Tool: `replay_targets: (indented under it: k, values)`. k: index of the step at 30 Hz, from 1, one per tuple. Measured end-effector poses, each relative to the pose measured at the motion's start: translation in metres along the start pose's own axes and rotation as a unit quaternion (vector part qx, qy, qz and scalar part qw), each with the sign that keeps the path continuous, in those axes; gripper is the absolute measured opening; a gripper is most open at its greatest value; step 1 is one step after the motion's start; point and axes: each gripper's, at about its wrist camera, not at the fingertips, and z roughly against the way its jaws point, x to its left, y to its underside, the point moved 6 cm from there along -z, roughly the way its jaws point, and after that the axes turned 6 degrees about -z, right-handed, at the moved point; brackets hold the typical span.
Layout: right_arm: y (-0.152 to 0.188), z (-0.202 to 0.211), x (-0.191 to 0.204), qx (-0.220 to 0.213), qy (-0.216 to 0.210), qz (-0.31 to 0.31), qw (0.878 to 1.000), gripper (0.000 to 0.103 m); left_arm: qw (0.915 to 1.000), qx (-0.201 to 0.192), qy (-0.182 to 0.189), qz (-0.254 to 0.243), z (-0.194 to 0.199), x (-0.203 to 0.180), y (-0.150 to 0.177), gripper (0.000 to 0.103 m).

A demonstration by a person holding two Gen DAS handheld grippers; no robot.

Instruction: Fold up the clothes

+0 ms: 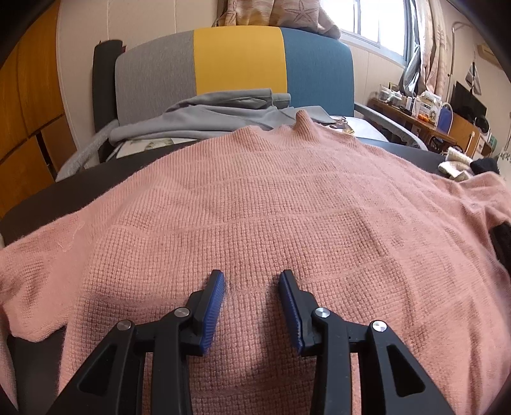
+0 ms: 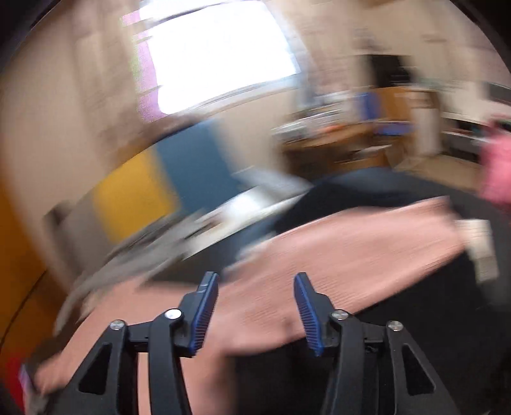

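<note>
Two handheld black two-finger grippers with blue ribbed pads work over a pink waffle-knit sweater (image 1: 255, 204), which lies spread flat on a dark tabletop (image 1: 95, 185), collar toward the far edge. One sleeve extends along the near left side of the left wrist view.

Left gripper (image 1: 251, 277): angled down at the lower body of the sweater. Its jaws stand partly apart. A slight raised pinch of knit sits between the pads, but contact between pads and fabric cannot be confirmed, so grasp status cannot be determined.

Right gripper (image 2: 256, 281): jaws released and set wide, with nothing clamped between them. The right wrist view is heavily motion-blurred. A pink sleeve (image 2: 351, 242) of the sweater lies across the dark surface beyond the pads.

Behind the table stands a chair with grey, yellow and blue back panels (image 1: 236, 60), carrying a folded grey garment (image 1: 204, 118). A cluttered wooden desk (image 1: 424, 124) occupies the right background, below a window (image 1: 373, 22).
</note>
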Motion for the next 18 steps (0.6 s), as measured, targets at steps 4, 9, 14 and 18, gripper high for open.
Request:
replay_targets:
  k: [4, 9, 14, 18]
  values:
    - [0.096, -0.03, 0.115, 0.102, -0.091, 0.103, 0.985, 0.054, 0.9993, -0.008, 0.026, 0.026, 0.029, 0.016, 0.007, 0.036]
    - [0.184, -0.055, 0.169, 0.185, -0.1, 0.17, 0.963, 0.055, 0.9986, -0.041, -0.021, -0.028, 0.094, 0.053, 0.043, 0.037]
    - [0.198, -0.058, 0.175, 0.197, -0.098, 0.184, 0.958, 0.061, 0.9913, -0.006, -0.131, 0.01, 0.14, 0.149, 0.113, 0.038]
    - [0.195, -0.058, 0.171, 0.198, -0.11, 0.165, 0.96, 0.061, 0.9622, 0.028, -0.142, 0.231, 0.167, 0.241, 0.188, 0.043]
